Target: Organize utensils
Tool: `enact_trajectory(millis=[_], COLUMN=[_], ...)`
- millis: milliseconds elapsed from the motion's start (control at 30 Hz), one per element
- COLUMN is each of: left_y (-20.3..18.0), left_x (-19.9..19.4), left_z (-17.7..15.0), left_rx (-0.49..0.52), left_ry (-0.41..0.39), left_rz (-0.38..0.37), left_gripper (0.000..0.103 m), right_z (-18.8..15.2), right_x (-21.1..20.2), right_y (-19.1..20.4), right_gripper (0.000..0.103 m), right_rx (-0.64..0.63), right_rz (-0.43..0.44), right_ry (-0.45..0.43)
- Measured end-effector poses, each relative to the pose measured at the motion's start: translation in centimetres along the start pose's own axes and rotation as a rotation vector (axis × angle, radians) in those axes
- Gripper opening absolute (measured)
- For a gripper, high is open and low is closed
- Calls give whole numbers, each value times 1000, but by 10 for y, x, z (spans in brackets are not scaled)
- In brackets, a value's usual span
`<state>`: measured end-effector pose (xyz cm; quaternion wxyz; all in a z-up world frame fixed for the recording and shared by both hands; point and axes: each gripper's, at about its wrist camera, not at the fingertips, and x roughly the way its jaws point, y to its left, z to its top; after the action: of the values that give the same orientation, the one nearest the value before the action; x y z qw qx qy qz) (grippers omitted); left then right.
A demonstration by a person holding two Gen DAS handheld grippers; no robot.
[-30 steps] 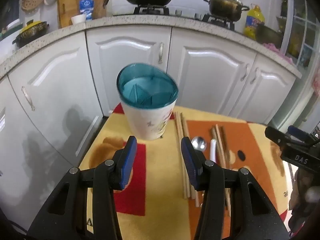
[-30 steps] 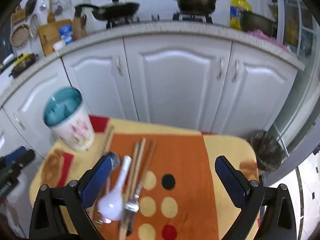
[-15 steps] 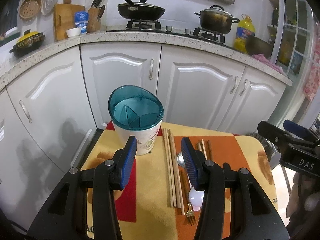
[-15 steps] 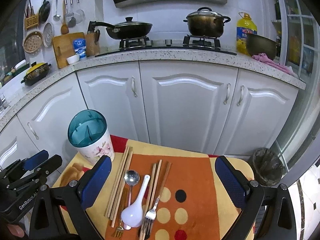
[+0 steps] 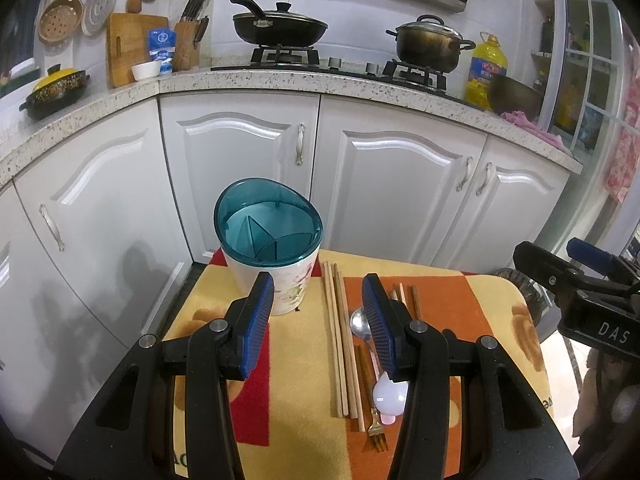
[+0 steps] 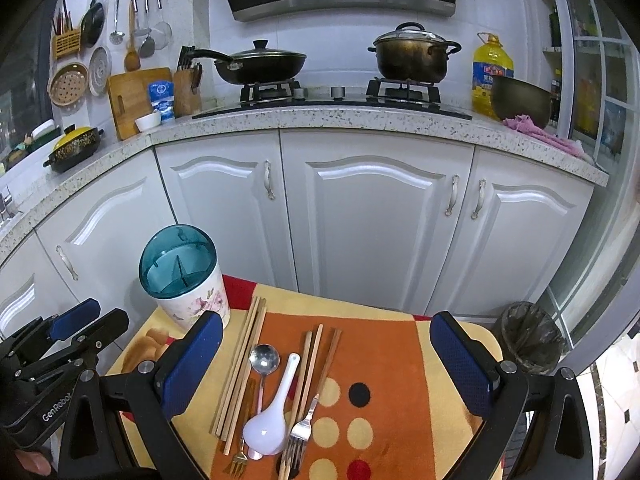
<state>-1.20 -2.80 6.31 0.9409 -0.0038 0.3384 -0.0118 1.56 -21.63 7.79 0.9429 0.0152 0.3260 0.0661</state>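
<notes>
A white flowered utensil holder with a teal divided top (image 5: 267,232) (image 6: 182,268) stands at the table's far left corner. To its right lie light wooden chopsticks (image 5: 338,336) (image 6: 240,372), a metal spoon (image 6: 263,360), a white ceramic spoon (image 6: 268,424), darker chopsticks (image 6: 316,376) and two forks (image 6: 300,436). My left gripper (image 5: 318,320) is open and empty, raised above the table in front of the holder. My right gripper (image 6: 326,368) is wide open and empty, raised above the utensils.
The small table carries a yellow, orange and red patterned cloth (image 6: 400,360). White kitchen cabinets (image 6: 360,220) stand close behind it. A bin with a black bag (image 6: 528,340) sits on the floor to the right.
Both grippers have lifted and pulled back from the table, so more of the kitchen and all the utensils now show. Nothing on the table has moved.
</notes>
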Motion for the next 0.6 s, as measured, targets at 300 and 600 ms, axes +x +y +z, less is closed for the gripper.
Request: enact_trajectory(millis=[300, 600], left_y=[-1, 3], left_x=[-1, 0], left_z=[1, 0], left_rx=[6, -13], left_ry=[3, 18], left_rz=[6, -4], left_gripper=[45, 45], right_z=[-1, -3], right_x=[1, 4], right_y=[0, 1], right_gripper=[103, 103], right_rx=[-5, -12], right_rz=[-1, -5], right_ry=[7, 18])
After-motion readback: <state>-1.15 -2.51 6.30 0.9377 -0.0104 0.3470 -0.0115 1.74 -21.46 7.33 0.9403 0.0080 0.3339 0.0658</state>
